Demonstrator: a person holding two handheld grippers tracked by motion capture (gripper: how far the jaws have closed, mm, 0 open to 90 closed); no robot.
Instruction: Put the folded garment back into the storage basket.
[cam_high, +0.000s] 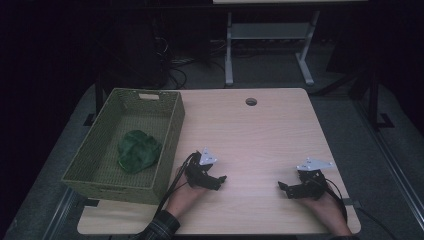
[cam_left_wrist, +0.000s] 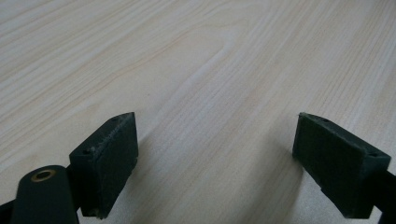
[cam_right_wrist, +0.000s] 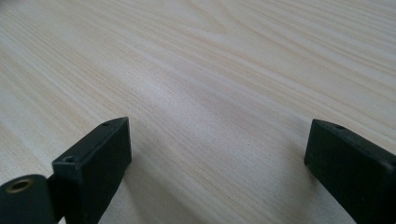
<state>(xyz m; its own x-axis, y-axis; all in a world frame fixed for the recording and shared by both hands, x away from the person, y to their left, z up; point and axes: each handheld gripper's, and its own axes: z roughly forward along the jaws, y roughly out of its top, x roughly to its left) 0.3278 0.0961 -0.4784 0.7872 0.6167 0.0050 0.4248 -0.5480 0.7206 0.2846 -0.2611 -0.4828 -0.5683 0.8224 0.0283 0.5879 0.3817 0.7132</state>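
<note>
Green cloth (cam_high: 138, 150): crumpled into a loose lump, lying inside the woven basket (cam_high: 167, 150) at the table's (cam_high: 260, 135) left edge. Left tool (cam_high: 218, 180) sits just right of the basket, jaws wide, nothing held. Right tool (cam_high: 283, 188) well apart, near the right edge, jaws wide too, pointing toward the left one.

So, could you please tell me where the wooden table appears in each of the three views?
High view: the table spans the middle, with the basket at its left edge and the left claw and right claw near its front.
Left gripper view: its pale grain lies under the open left claw.
Right gripper view: the same grain lies under the open right claw.
Shared landmark: the black claws.
</note>
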